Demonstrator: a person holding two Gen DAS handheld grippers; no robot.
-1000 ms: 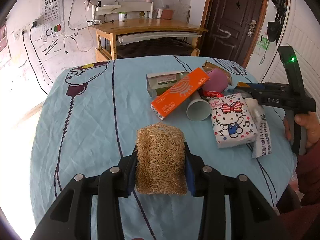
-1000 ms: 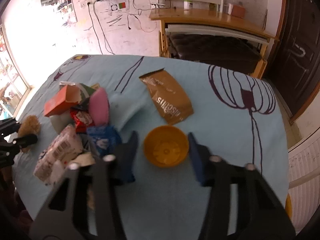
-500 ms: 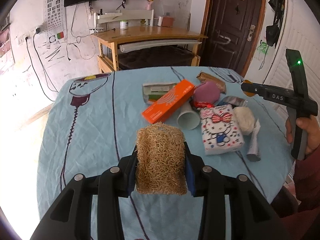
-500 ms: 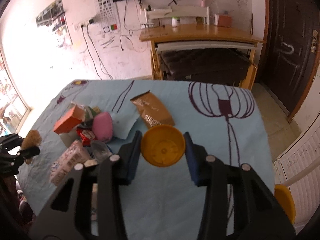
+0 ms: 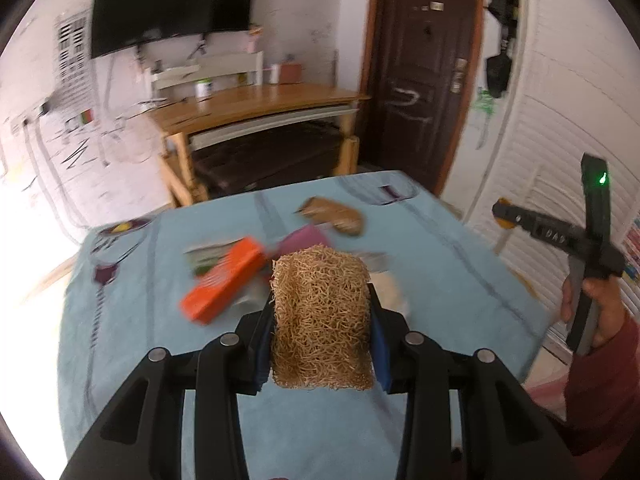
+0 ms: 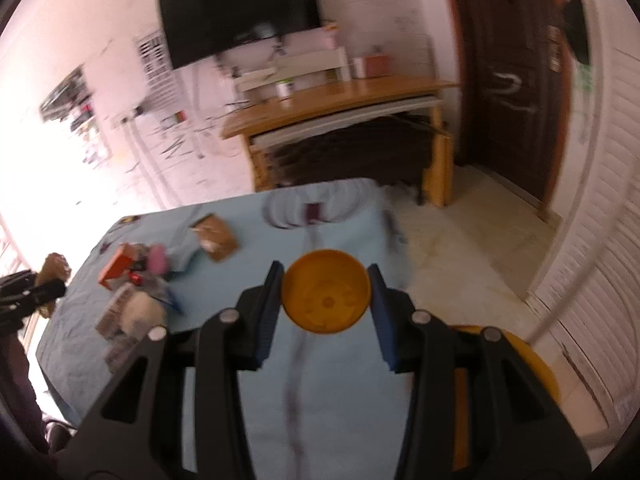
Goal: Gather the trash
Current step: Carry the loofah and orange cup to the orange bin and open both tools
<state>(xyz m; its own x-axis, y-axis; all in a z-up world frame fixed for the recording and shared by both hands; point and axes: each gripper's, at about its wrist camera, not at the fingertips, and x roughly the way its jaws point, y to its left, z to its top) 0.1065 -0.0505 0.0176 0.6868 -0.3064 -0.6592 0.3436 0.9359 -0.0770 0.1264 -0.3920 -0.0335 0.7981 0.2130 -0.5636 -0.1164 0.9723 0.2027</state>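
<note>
Both grippers have lifted back from the table since a second ago, each keeping its load, and the litter pile looks smaller and farther off. Nearest in the left wrist view, the left gripper (image 5: 320,320) is clamped on a tan fibre scrubber (image 5: 320,316), held above the blue tablecloth (image 5: 128,340). The right gripper (image 6: 326,300), angled downward, squeezes a small yellow bowl (image 6: 325,297) between its pads, near the table's edge. A yellow bin rim (image 6: 536,364) shows just below it, probably where the bowl goes. Two pieces are picked up, none visibly binned. Farther off, an orange box (image 5: 224,280), a pink item (image 5: 306,238) and a brown wrapper (image 5: 336,216) remain.
</note>
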